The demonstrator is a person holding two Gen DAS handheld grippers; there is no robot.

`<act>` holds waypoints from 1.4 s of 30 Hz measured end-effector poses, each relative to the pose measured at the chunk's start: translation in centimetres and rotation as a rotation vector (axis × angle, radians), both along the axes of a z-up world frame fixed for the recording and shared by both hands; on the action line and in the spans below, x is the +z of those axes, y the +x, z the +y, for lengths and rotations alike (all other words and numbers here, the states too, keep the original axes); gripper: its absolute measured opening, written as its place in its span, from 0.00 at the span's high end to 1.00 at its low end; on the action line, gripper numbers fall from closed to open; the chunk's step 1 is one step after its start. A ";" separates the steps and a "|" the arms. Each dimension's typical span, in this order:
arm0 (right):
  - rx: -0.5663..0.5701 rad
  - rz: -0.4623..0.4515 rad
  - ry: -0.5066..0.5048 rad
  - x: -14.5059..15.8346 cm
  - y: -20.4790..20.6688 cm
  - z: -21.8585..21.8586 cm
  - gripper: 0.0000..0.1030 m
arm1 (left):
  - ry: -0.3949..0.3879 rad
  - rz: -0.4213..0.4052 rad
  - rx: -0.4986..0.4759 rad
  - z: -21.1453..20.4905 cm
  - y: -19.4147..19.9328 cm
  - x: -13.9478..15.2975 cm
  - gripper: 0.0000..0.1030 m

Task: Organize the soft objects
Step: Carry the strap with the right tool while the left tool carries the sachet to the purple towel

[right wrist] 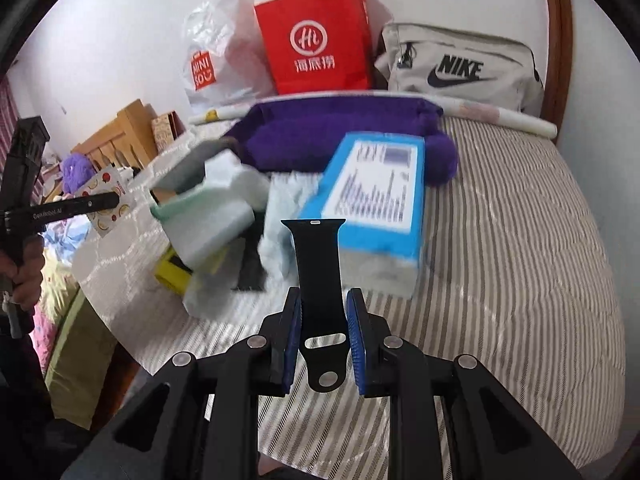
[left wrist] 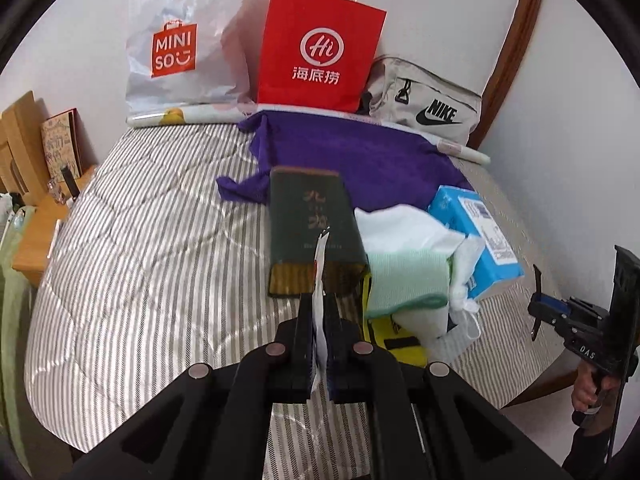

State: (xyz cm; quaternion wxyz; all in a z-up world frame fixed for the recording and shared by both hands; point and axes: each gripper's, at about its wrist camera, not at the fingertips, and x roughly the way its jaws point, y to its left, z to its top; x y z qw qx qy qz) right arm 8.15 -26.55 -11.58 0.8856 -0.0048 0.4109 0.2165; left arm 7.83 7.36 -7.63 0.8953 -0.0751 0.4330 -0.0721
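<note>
Left tool (left wrist: 320, 304) clenched on thin patterned sheet (left wrist: 320, 280), right tool (right wrist: 322, 312) grasping black strap (right wrist: 318, 264) — carry both clear of bed (right wrist: 520, 240) clutter, grips firm.

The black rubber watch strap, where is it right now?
The black rubber watch strap is clamped in the right gripper, held above the striped bed cover just in front of the blue tissue pack.

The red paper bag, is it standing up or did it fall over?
Standing up. The red paper bag rests upright against the wall, its white handles pointing upward.
</note>
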 end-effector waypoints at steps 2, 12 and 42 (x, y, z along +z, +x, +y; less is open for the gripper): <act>-0.002 -0.017 -0.012 0.8 0.6 0.1 0.78 | -0.005 -0.004 0.007 0.3 0.5 0.5 0.95; 0.008 -0.059 -0.018 4.0 4.6 1.1 0.78 | 0.028 -0.042 0.026 0.8 3.5 3.2 0.95; -0.040 -0.069 -0.016 7.0 19.1 4.4 0.78 | 0.023 -0.070 0.067 3.3 16.9 5.6 0.95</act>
